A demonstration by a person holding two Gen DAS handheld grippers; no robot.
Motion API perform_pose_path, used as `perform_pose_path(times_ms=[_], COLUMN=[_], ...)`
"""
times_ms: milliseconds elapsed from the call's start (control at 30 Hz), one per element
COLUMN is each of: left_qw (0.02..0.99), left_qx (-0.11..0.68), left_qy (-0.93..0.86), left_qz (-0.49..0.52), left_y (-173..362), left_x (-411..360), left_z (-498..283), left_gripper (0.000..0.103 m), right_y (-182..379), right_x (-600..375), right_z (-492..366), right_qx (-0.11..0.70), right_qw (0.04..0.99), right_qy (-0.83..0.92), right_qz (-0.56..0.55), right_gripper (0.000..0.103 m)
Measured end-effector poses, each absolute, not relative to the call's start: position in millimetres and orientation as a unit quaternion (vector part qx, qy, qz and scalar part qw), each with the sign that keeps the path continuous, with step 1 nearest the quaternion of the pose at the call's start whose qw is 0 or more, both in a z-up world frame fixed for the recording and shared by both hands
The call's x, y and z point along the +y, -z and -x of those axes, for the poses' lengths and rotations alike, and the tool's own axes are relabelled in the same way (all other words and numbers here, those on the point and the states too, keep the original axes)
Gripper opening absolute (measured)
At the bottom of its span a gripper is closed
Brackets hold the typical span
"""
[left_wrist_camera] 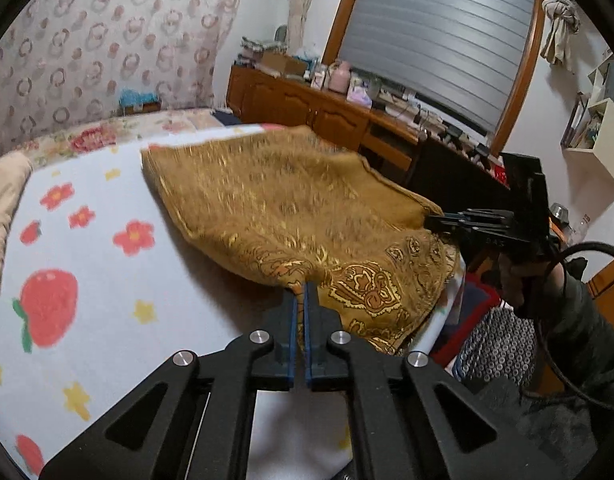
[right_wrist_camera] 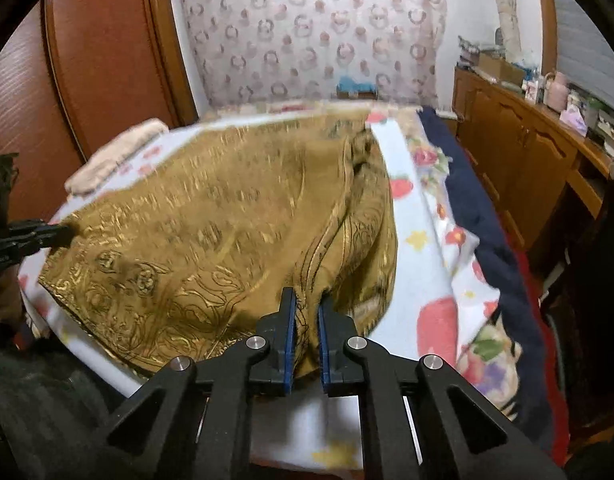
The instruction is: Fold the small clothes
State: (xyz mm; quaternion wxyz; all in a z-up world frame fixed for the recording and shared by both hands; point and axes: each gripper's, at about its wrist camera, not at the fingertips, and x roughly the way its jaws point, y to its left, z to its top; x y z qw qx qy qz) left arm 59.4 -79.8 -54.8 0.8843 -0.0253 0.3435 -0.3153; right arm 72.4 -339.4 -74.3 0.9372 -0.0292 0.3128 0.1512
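Observation:
A mustard-gold cloth with a paisley print (left_wrist_camera: pixel 283 204) lies spread on the white flowered blanket (left_wrist_camera: pixel 87 264) of a bed. My left gripper (left_wrist_camera: pixel 300 292) is shut on the cloth's near corner, lifting it slightly. In the same view my right gripper (left_wrist_camera: pixel 431 222) pinches another corner of the cloth at the bed's right edge. Seen from the right wrist, the cloth (right_wrist_camera: pixel 211 232) bunches into folds where my right gripper (right_wrist_camera: pixel 307 300) is shut on it. At that view's left edge my left gripper (right_wrist_camera: pixel 65 234) grips the far corner.
A beige folded cloth (left_wrist_camera: pixel 3 208) lies at the bed's left side. A wooden cabinet (left_wrist_camera: pixel 307 108) crowded with bottles and boxes stands right of the bed. A dark blue quilt (right_wrist_camera: pixel 479 216) hangs off the bed's right edge. A wooden door (right_wrist_camera: pixel 99 52) stands behind the bed.

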Motion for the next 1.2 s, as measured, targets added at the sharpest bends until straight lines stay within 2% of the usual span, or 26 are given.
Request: perform_pose_path(times_ms=[133, 333, 400, 467, 600, 800, 867, 900, 967, 1067, 1200], left_qw=[0.888, 0.885, 0.884, 0.883, 0.881, 0.879, 0.879, 0.879, 0.879, 0.880, 0.892], left_qx=[0.331, 0.343, 0.348, 0.352, 0.358, 0.362, 0.362, 0.362, 0.361, 0.355, 0.329], left_qy=[0.318, 0.315, 0.311, 0.310, 0.309, 0.310, 0.310, 0.310, 0.312, 0.315, 0.311], left_qz=[0.019, 0.015, 0.014, 0.012, 0.009, 0.007, 0.007, 0.008, 0.008, 0.009, 0.006], left_y=[44, 55, 58, 61, 65, 65, 65, 65, 64, 56, 36], left_x=[-85, -87, -86, -86, -87, -89, -90, -90, -90, -95, -96], left_z=[-61, -58, -58, -58, -57, -56, -56, -56, -56, -57, -61], left_gripper=[0.003, 0.003, 0.003, 0.003, 0.003, 0.003, 0.003, 0.003, 0.003, 0.003, 0.003], right_y=[67, 92, 96, 98, 105, 101, 100, 101, 100, 95, 74], right_x=[-340, -339, -335, -334, -335, -338, -336, -335, -333, -342, -351], right_z=[-71, -69, -73, -78, -88, -93, -94, -95, -97, -97, -86], right_qx=[0.304, 0.328, 0.331, 0.332, 0.344, 0.353, 0.355, 0.355, 0.358, 0.352, 0.309], right_qw=[0.941, 0.936, 0.937, 0.938, 0.935, 0.931, 0.930, 0.928, 0.924, 0.926, 0.940], right_qy=[-0.143, -0.122, -0.099, -0.080, -0.071, -0.083, -0.093, -0.104, -0.126, -0.132, -0.145], right_qz=[0.039, 0.042, 0.052, 0.057, 0.045, 0.032, 0.037, 0.042, 0.044, 0.019, -0.021], right_gripper=[0.009, 0.010, 0.030, 0.043, 0.058, 0.060, 0.059, 0.047, 0.031, 0.013, 0.010])
